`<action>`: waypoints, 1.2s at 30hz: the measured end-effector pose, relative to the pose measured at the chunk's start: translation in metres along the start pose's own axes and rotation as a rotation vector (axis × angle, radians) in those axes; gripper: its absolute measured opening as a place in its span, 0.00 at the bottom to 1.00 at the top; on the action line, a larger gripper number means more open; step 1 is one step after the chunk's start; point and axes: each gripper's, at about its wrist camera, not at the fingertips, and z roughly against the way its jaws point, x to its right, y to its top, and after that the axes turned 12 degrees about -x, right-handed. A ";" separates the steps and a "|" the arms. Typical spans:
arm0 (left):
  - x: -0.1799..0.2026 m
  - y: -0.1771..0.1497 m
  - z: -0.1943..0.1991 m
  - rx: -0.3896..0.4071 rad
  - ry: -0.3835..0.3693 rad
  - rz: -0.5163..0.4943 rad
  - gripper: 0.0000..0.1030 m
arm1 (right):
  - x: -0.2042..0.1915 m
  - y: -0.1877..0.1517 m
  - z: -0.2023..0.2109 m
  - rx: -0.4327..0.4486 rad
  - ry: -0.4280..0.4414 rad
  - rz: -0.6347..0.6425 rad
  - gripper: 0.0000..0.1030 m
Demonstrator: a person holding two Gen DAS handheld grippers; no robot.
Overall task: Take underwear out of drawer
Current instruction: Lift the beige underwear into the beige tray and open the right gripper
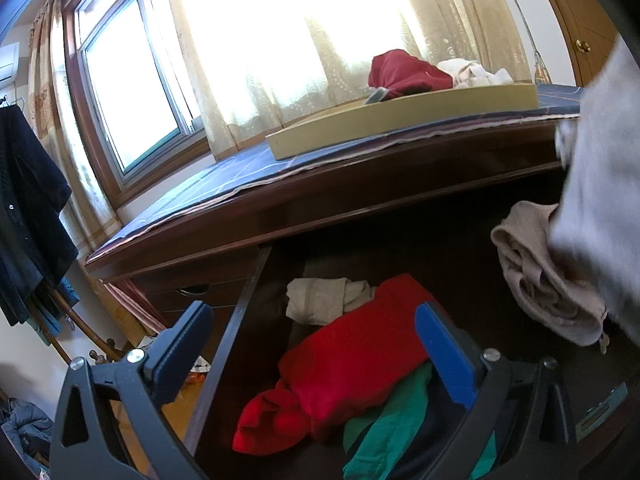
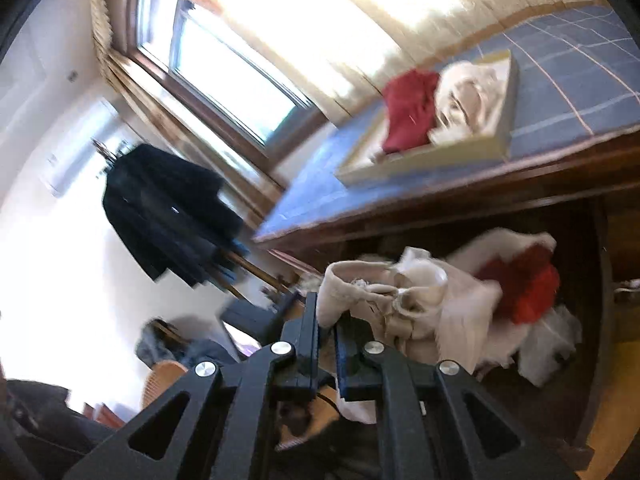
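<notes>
By the window, the open drawer (image 1: 256, 280) holds red clothes (image 1: 352, 364). The left gripper (image 1: 316, 344) hovers released above them; the right gripper (image 2: 326, 332) clamps beige underwear (image 2: 400, 300) near the drawer's front edge.

Dresser top (image 1: 360, 184): blue cloth (image 1: 224, 172) covering, yellow tray (image 1: 400, 116) atop.

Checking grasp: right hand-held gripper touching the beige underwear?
Touching. Right wrist view: right hand-held gripper is shut on the beige underwear, fabric pinched between its fingers.

Left claw (image 1: 316, 344) gapes wide, while right claw (image 2: 327, 320) is pinched nearly closed.
</notes>
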 end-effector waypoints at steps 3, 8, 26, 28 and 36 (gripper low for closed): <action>0.000 0.000 0.000 0.002 0.004 -0.003 1.00 | -0.010 0.016 0.006 0.034 0.036 0.014 0.07; 0.000 0.000 0.000 0.004 0.004 -0.003 1.00 | -0.038 0.048 0.013 0.072 0.010 0.093 0.07; -0.001 0.000 -0.002 0.000 -0.010 0.006 1.00 | -0.073 0.265 -0.084 0.168 -0.112 0.231 0.08; -0.001 0.001 -0.002 0.000 -0.012 0.011 1.00 | -0.054 0.271 -0.110 0.128 -0.156 0.192 0.08; 0.000 0.001 -0.002 0.003 -0.004 0.009 1.00 | 0.028 0.251 -0.192 -0.044 -0.282 0.047 0.08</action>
